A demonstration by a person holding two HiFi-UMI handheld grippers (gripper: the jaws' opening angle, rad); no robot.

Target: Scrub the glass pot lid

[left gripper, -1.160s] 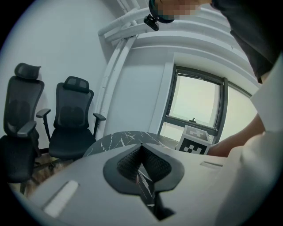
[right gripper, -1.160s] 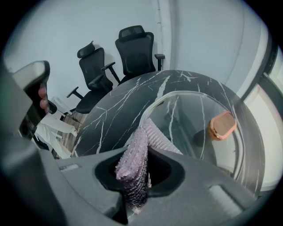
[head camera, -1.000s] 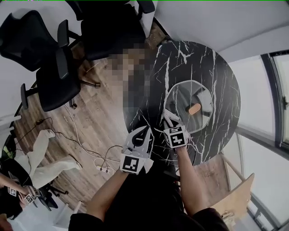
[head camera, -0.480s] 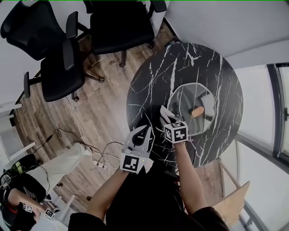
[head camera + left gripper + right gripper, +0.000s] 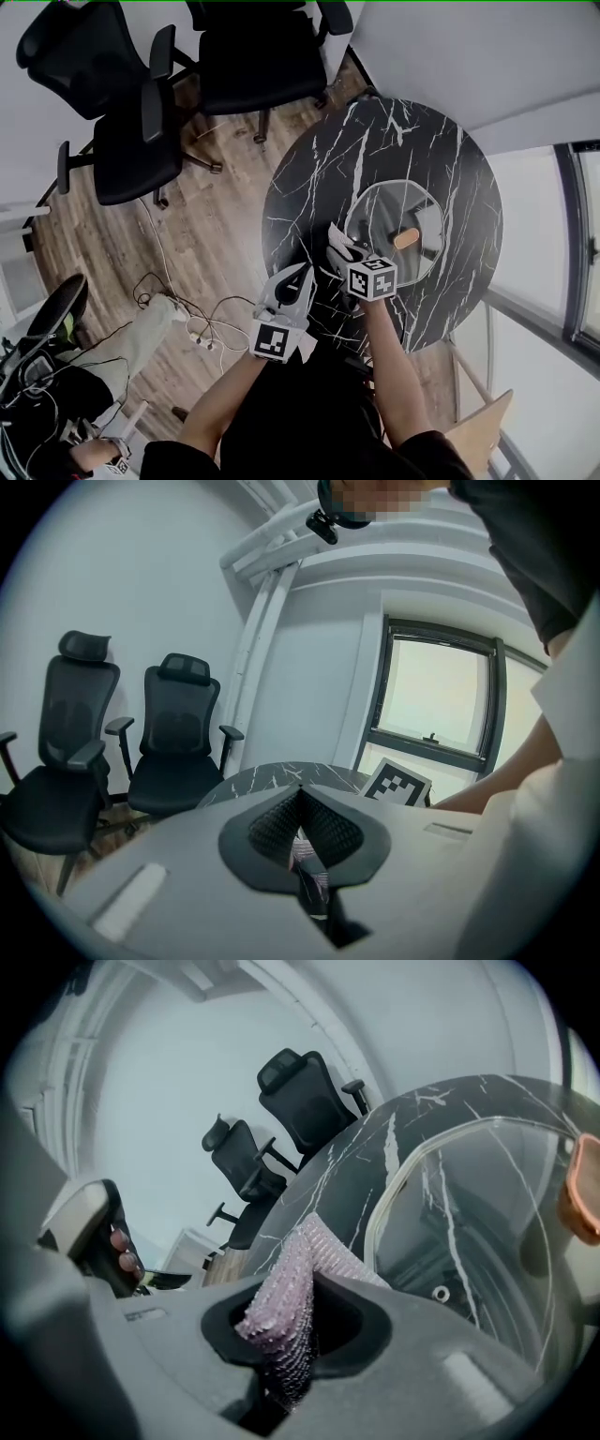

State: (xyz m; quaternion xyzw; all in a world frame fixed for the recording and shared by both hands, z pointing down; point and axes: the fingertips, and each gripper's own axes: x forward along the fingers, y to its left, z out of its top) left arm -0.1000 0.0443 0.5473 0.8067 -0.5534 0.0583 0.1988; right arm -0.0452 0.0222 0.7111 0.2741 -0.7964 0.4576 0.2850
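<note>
The glass pot lid (image 5: pixel 386 211) lies flat on the round black marble table (image 5: pixel 309 197), its tan knob (image 5: pixel 405 239) right of centre. My right gripper (image 5: pixel 339 246) is at the lid's near left rim, shut on a pink knobbly scrub cloth (image 5: pixel 291 1293). The right gripper view has the lid's rim (image 5: pixel 394 1194) just beyond the cloth and the knob (image 5: pixel 581 1194) at the far right. My left gripper (image 5: pixel 302 275) hovers off the table's near left edge, over the floor. It is shut with nothing held, its pads (image 5: pixel 323 829) pressed together.
Black office chairs (image 5: pixel 141 141) stand on the wooden floor beyond the table's left side. Cables and a power strip (image 5: pixel 202 337) lie on the floor. A wooden chair (image 5: pixel 478 422) and a window (image 5: pixel 562 234) are on the right. Another person (image 5: pixel 66 375) is at lower left.
Both grippers have stayed almost where they were. The head view has shifted a little, and the person at lower left has moved.
</note>
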